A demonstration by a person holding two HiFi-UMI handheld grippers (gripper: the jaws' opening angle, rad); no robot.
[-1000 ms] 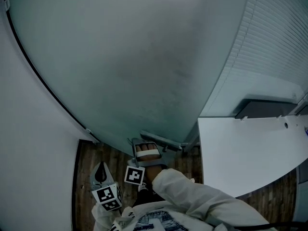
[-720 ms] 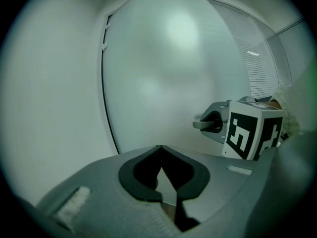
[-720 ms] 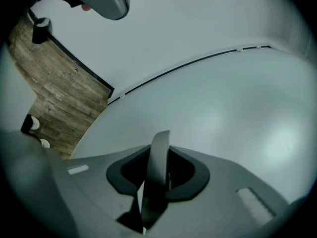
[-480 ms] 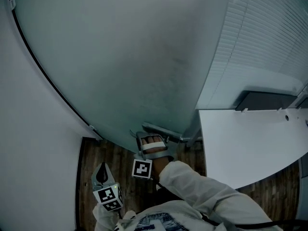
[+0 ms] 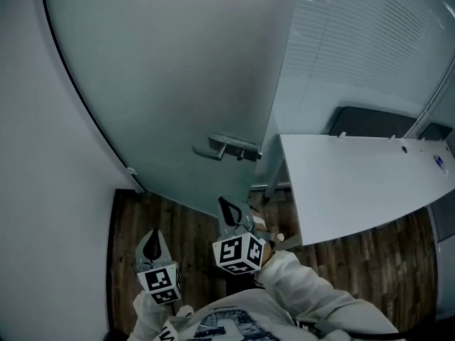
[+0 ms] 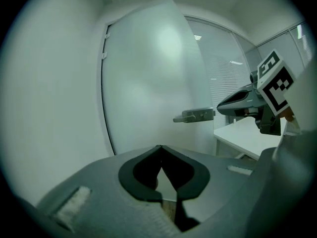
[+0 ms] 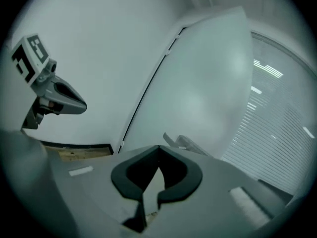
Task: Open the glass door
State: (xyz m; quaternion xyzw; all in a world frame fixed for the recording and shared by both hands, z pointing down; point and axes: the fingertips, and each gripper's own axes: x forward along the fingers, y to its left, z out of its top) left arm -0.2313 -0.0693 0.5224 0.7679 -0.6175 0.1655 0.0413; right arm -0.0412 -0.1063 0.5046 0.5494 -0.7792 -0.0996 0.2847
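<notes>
The frosted glass door (image 5: pixel 178 69) fills the upper head view, hinged on the white wall at the left. Its metal lever handle (image 5: pixel 226 148) sticks out near the door's free edge, and nothing touches it. My right gripper (image 5: pixel 226 204) hangs below the handle and apart from it. Its jaws have just been closing and are shut with nothing between them (image 7: pixel 158 148). My left gripper (image 5: pixel 151 234) is lower left, over the floor, shut and empty (image 6: pixel 159 148). The handle (image 6: pixel 194 115) also shows in the left gripper view, with the right gripper (image 6: pixel 242 100) beside it.
A white table (image 5: pixel 355 190) stands at the right, close to the door's free edge. Behind it is a glass wall with blinds (image 5: pixel 370 41). Dark wood floor (image 5: pixel 192 233) lies under both grippers. The white wall (image 5: pixel 43 155) closes the left side.
My right gripper has let go of the door handle, drawn back toward me and rolled. The left gripper has stayed low at the left. The whole view has shifted back from the door.
</notes>
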